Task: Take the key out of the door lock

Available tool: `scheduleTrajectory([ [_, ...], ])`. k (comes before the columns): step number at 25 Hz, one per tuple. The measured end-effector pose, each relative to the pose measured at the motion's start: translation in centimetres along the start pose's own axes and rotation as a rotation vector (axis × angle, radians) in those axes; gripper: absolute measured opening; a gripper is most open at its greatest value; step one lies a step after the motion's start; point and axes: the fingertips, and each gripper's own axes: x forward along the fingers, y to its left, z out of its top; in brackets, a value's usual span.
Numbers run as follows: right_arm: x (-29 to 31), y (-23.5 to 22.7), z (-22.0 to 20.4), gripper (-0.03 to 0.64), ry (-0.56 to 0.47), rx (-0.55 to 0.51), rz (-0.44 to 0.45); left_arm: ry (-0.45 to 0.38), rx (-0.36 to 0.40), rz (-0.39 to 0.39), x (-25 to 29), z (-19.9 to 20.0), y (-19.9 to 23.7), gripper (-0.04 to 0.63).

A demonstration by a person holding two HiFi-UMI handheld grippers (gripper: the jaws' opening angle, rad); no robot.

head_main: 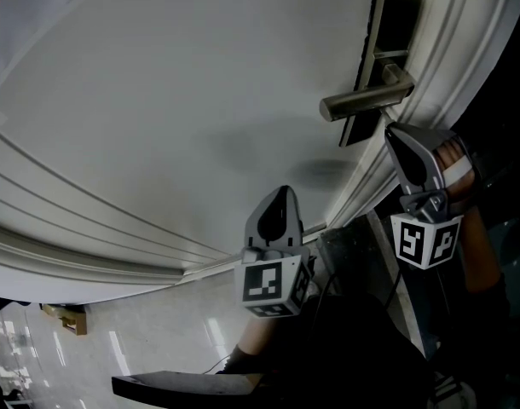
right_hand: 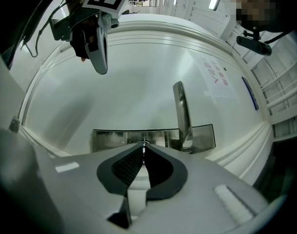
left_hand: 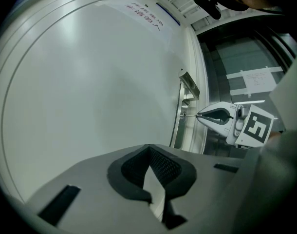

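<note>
Head view: white door [head_main: 158,126] fills most of the frame. The metal lock plate [head_main: 395,24] is at the far right edge of the door, with the lever handle [head_main: 362,102] sticking out to the left. The right gripper [head_main: 388,133] has its tip against the plate just below the handle, which hides the key here. The left gripper [head_main: 283,192] is lower and to the left, near the door and well apart from the plate. A moulded door frame [head_main: 465,41] runs down the right side. There is a glossy pale floor [head_main: 158,331] at the bottom left.

Left gripper view: left jaws are together at the tip with nothing between them, pointing at the plain door panel. At far right, a thin metal key [left_hand: 190,114] runs level from the right gripper's tip into the lock plate; only a short bare shaft shows. To the right of the frame is a dark glass panel [left_hand: 226,57] with a sheet of paper [left_hand: 258,79] on it. A printed notice [left_hand: 148,16] is on the door, far up.

Right gripper view: right jaws are closed on the key [right_hand: 144,143], a narrow silvery sliver pinched at the very tip and touching the shiny lock plate [right_hand: 114,139]. The key is in the lock. The handle stands just right of the jaws, and the left gripper hangs at top left, clear of the plate. The notice is on the door to the right.
</note>
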Motion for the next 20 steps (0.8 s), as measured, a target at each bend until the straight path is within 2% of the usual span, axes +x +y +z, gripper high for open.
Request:
scheduleTrajectory([
  [14, -0.43, 0.00, 0.06, 0.012, -0.006, 0.005, -0.001, 0.005, -0.004, -0.003, 0.15, -0.16, -0.36, 0.000],
  [18, -0.50, 0.01, 0.01, 0.012, -0.006, 0.005, -0.003, 0.009, -0.018, 0.021, 0.08, -0.01, -0.14, 0.000],
  [20, -0.53, 0.02, -0.02, 0.012, -0.006, 0.004, -0.004, 0.008, -0.005, 0.000, 0.09, -0.23, -0.37, 0.000],
])
